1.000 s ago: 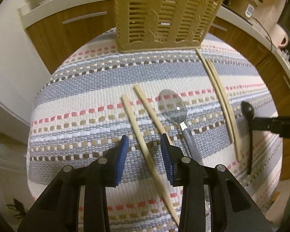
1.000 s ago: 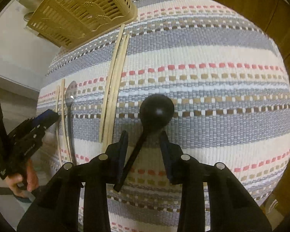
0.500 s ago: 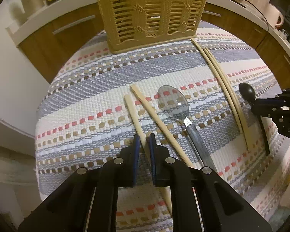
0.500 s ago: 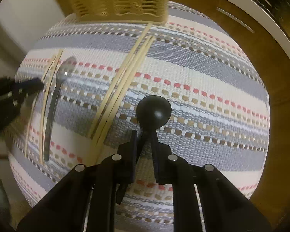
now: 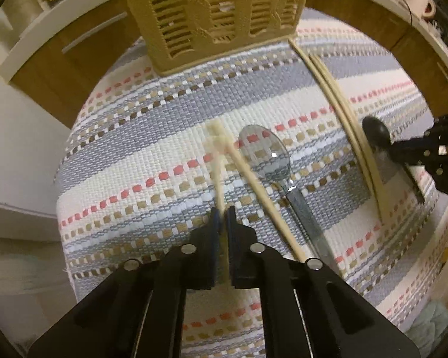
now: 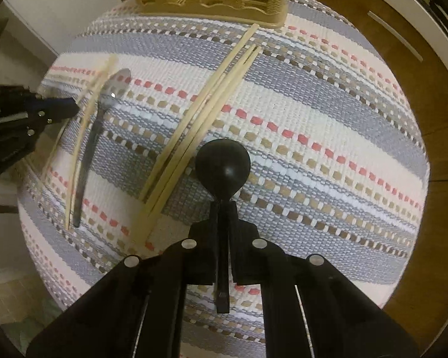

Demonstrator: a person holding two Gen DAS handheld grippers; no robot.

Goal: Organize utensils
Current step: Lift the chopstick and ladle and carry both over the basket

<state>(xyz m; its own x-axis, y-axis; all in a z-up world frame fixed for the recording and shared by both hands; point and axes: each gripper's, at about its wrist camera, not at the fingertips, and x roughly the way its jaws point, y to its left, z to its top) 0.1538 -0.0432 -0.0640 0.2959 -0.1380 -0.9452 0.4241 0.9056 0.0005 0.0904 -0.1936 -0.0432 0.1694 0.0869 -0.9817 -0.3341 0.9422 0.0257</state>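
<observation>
My left gripper (image 5: 223,213) is shut on a pale chopstick (image 5: 218,155), which looks slightly lifted and blurred above the striped mat (image 5: 134,155). A second chopstick (image 5: 259,191) and a metal spoon (image 5: 265,155) lie just right of it. My right gripper (image 6: 223,208) is shut on the handle of a black spoon (image 6: 222,162), its bowl pointing away from me. In the left wrist view that black spoon (image 5: 376,132) and the right gripper (image 5: 403,149) show at the right edge. A tan slotted utensil basket (image 5: 215,9) stands at the mat's far side.
Another pair of long chopsticks (image 6: 206,113) lies diagonally on the mat between the two grippers, reaching the basket's corner. Wooden cabinet fronts (image 5: 74,56) and a white counter edge curve behind the mat. The mat's edge drops off near me on both sides.
Both grippers closed: the left onto the chopstick, the right onto the black spoon's handle. The chopstick has started to lift and the views have rolled so that the basket sits more centred.
</observation>
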